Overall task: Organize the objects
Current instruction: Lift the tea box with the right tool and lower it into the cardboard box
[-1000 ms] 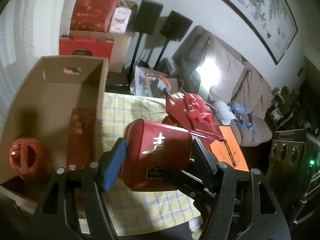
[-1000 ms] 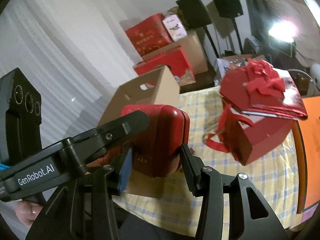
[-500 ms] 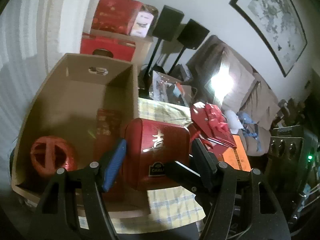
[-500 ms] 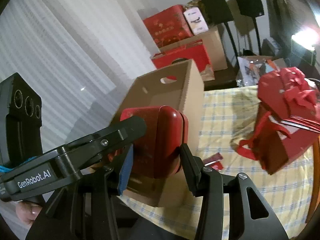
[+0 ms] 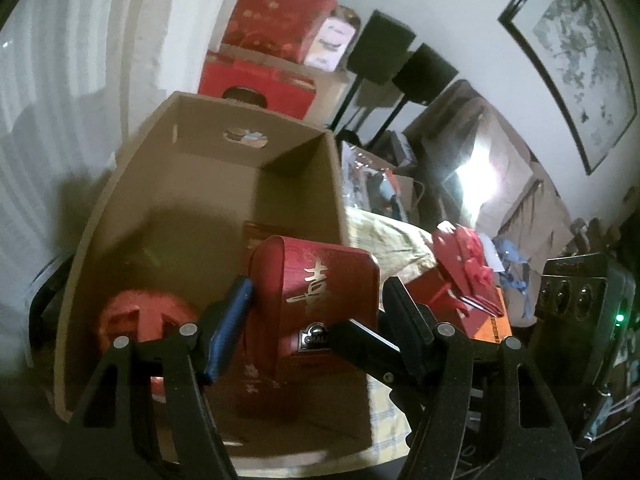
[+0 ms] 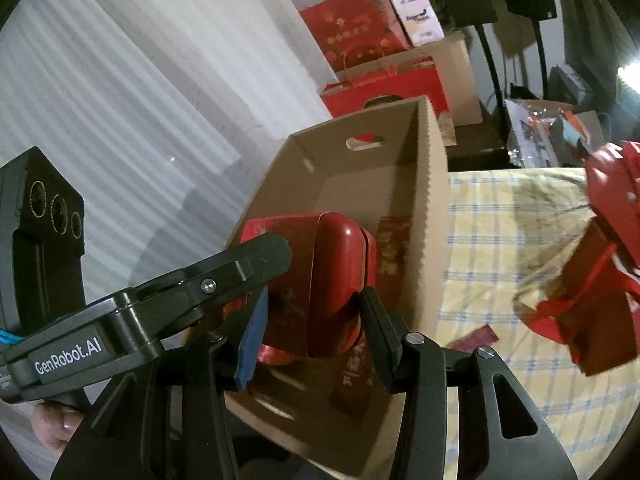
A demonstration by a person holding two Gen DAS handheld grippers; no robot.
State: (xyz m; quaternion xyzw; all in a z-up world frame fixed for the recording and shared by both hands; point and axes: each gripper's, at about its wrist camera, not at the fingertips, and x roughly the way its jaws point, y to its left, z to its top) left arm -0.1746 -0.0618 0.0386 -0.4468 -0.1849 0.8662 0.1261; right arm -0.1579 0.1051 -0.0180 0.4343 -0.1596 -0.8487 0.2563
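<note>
Holding the red tin over the near end of the cardboard box, I have the left gripper clamped across its wide face and the right gripper pinching its narrower sides, both gripping it from different angles. Already down inside lie a round red ornament at the near left and a flat red packet along the right wall. I judge the job about halfway: the tin is not yet lowered, and the red gift box waits on the checked tablecloth to the right.
</note>
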